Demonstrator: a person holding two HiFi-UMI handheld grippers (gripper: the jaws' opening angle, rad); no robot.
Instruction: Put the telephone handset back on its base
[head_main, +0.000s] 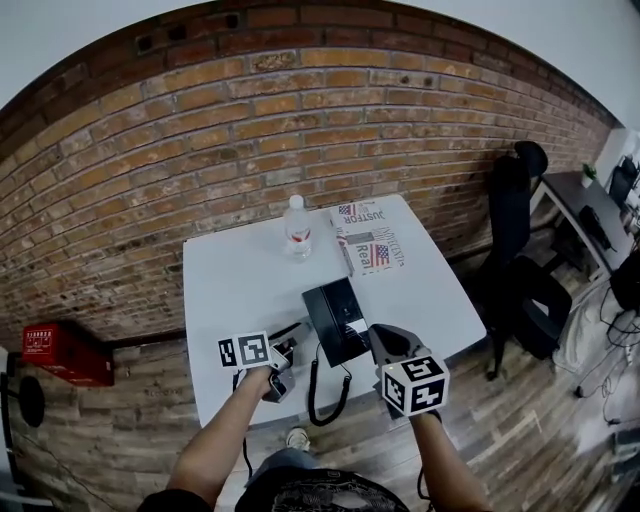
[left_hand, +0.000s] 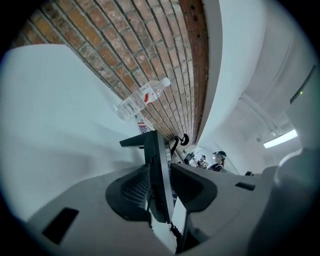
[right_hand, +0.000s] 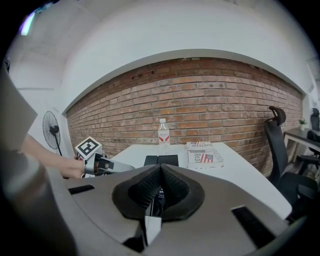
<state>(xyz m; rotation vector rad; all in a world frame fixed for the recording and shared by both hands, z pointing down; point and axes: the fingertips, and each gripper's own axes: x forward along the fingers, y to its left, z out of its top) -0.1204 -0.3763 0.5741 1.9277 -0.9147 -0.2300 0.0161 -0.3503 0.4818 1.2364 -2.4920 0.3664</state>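
**Handset in your left gripper, just off the base**

The handset (left_hand: 152, 145) is pinched edge-on between the pads of your left gripper (left_hand: 161, 172). The jaws are closed firmly on its thin black body, and its upper end sticks out past them. Its coiled cord (head_main: 325, 400) leaves the lower end and loops down over the near edge of the table (head_main: 240, 280).

You hold the handset just left of the black base (head_main: 335, 315), which lies flat near that edge. Whether the two touch cannot be told.

Your right gripper (right_hand: 160, 172) sits close by the base's right side. Its jaws are drawn together with the pads meeting at the tips. Only a dark slit shows behind them, and I can make out no gripped thing there.

Farther back on the table a clear water bottle (head_main: 297, 228) stands upright, and a folded newspaper (head_main: 368, 240) lies just to its right. Behind the table is a brick wall (head_main: 250, 120). A black office chair (head_main: 520, 250) stands off the table's right side.
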